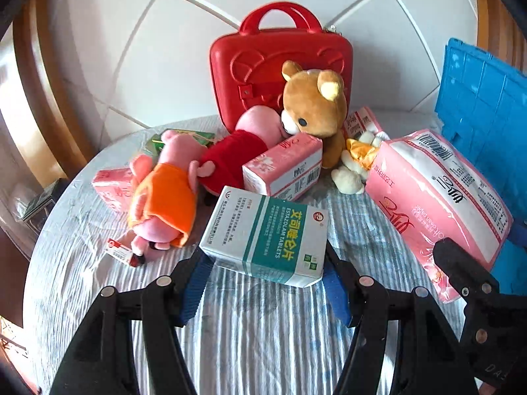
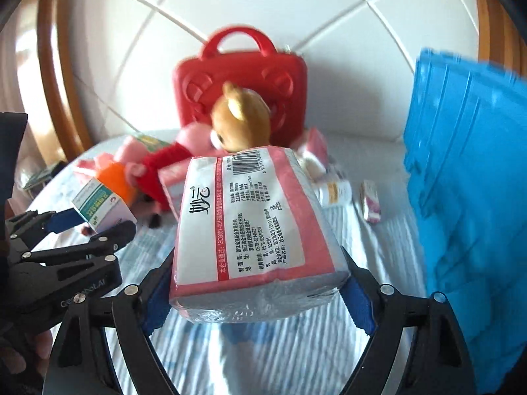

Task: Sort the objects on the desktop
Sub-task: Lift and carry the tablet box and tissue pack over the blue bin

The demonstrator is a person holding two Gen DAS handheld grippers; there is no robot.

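Pinching a white-and-teal cardboard medicine box (image 1: 265, 237) by its two sides, the left gripper (image 1: 263, 283) holds it above the striped cloth-covered counter (image 1: 263, 345), its jaws closed on the carton. The right gripper (image 2: 257, 299) has its jaws clamped on a pink plastic-wrapped tissue pack (image 2: 250, 227), barcode end pointing away. Beyond lie a pink pig plush in orange (image 1: 164, 197), a brown teddy bear (image 1: 313, 108), a red hard-shell case (image 1: 280, 65) and a blue plastic crate (image 2: 467, 181).
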